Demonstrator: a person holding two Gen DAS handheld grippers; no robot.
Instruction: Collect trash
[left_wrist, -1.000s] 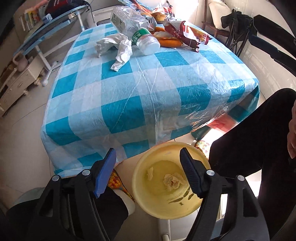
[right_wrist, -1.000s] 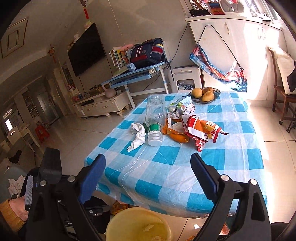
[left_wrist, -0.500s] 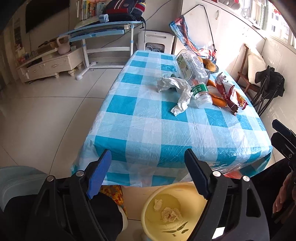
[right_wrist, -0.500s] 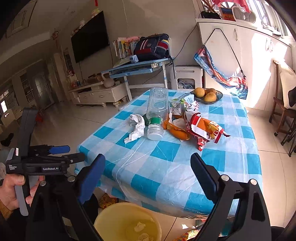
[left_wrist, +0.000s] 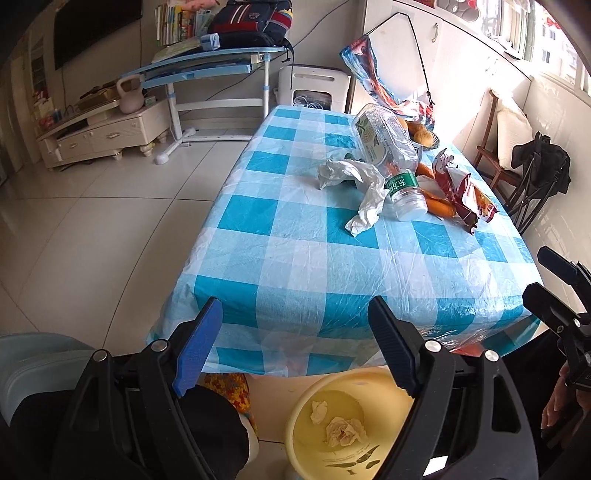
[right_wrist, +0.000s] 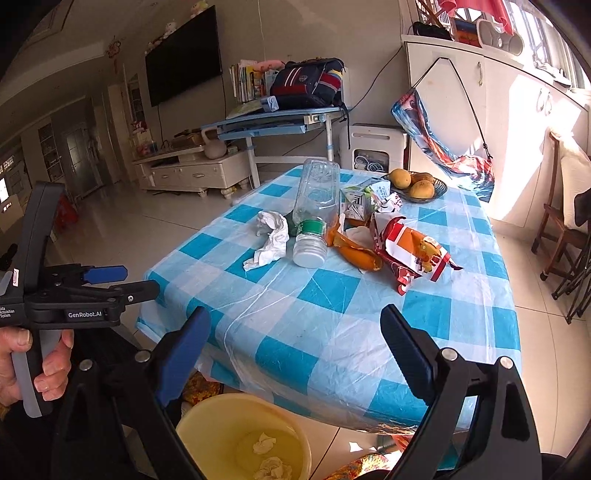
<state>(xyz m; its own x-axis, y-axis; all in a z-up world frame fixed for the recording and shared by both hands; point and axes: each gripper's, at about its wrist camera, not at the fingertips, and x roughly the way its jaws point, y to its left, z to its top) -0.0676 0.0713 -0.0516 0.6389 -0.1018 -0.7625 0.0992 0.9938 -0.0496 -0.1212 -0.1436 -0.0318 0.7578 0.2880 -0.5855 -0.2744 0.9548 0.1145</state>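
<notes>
Left gripper (left_wrist: 295, 339) has risen; bin (left_wrist: 306, 402) lies below its empty fingers.

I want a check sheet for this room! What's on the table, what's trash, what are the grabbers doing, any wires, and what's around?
Surface: checked tablecloth under clear plastic, near half bare.
Job's things: white crumpled tissue, plastic bottle on its side, torn snack bag, orange wrapper, crushed carton; yellow bin on the floor by the table's near edge, with paper wads inside.
Clutter: fruit bowl at the far end.
Grippers: left gripper and right gripper, jaws apart, nothing between them.
Cables: a cord down the wall behind the desk.
Surroundings: television, backpack, wooden chair.
</notes>
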